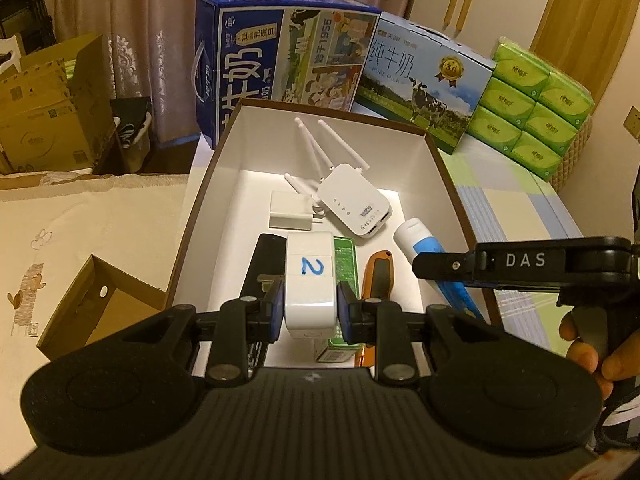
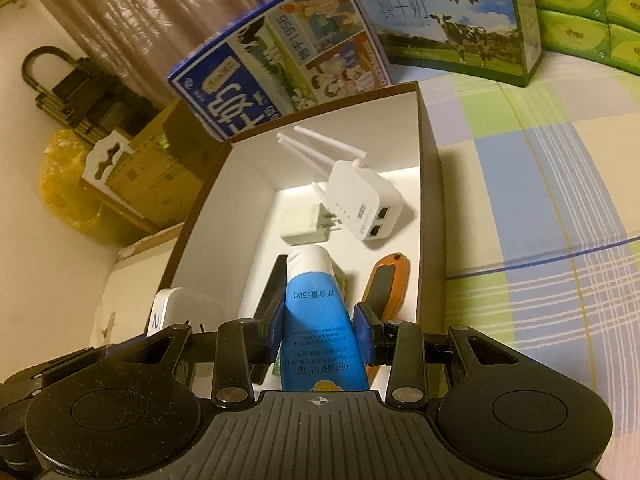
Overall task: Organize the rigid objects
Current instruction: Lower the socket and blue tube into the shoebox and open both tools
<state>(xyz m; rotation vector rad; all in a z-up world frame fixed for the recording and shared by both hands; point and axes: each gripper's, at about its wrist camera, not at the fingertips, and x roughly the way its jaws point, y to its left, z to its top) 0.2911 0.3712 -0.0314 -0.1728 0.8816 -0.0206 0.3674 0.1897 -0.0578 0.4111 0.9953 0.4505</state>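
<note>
Your left gripper point(image 1: 307, 312) is clamped on the white adapter marked "2" point(image 1: 310, 280), held over the near end of the open box point(image 1: 452, 184). Your right gripper point(image 2: 320, 332) grips the blue and white tube point(image 2: 316, 312), cap pointing away from you, also above the box's near end. Below them lie a black bar point(image 1: 260, 268), a green packet point(image 1: 346, 258) and an orange tool point(image 1: 378, 276). Farther in sit a white charger point(image 1: 290, 210) and a white router with antennas point(image 1: 354, 204). Milk cartons point(image 1: 288, 52) stand beyond the box.

Blue-and-white tube point(image 2: 316, 312) (orange knife point(image 2: 386, 280))
</note>
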